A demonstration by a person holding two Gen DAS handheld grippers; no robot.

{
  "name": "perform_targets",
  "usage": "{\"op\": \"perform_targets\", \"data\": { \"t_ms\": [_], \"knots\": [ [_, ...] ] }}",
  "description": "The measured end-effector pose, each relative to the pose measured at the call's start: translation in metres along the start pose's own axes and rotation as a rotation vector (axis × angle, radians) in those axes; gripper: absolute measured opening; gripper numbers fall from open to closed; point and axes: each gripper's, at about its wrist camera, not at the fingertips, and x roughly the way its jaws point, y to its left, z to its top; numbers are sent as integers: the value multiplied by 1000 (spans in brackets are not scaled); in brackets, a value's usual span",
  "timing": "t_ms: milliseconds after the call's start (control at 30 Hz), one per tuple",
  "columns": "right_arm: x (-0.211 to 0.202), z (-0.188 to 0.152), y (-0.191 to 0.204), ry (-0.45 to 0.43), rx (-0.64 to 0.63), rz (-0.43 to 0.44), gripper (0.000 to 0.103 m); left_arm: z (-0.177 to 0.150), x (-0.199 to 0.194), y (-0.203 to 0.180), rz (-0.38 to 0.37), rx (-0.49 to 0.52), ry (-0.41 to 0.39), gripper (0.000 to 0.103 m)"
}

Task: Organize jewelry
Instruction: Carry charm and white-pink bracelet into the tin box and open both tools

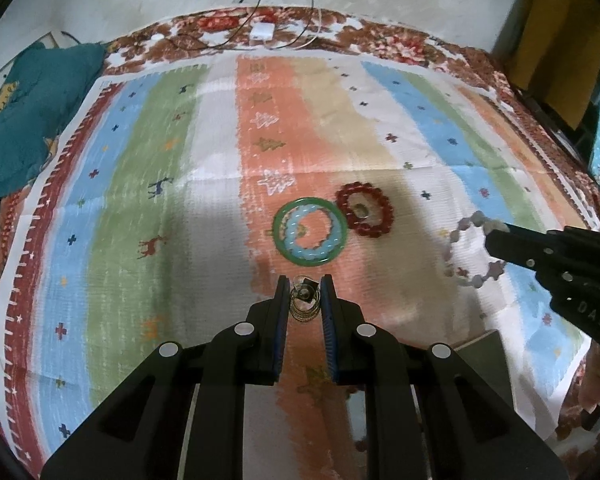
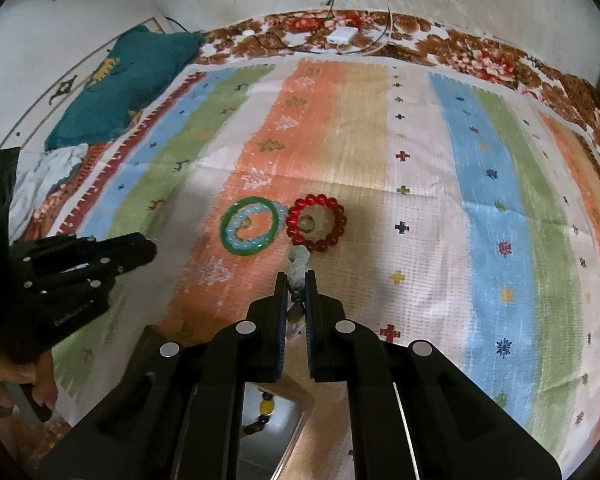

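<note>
Left gripper (image 1: 305, 295) nearly closed, pinching thin gold bangles (image 1: 304, 312) clear of the cloth (image 1: 140, 200). Centre of cloth: green bangle (image 1: 309, 231) ringing a pale blue bracelet (image 1: 311, 236), red bracelet (image 1: 365, 210) touching its right side; both left to collect. Right gripper (image 2: 296, 288) clamped on a pale bead bracelet (image 1: 470, 250), lifted. Near edge: box (image 2: 276, 420) already holding beads. Judged partway done.
</note>
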Motion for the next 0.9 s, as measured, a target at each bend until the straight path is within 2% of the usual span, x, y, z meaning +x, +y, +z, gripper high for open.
{"op": "perform_targets", "data": {
  "t_ms": [467,900],
  "knots": [
    [-25,-7,16,-50,-24,19,9,-7,-34,-12,-32,10,-61,15],
    [-43,-27,32,-67,-58,58,9,-25,-50,-19,-49,20,-71,15]
  ]
}}
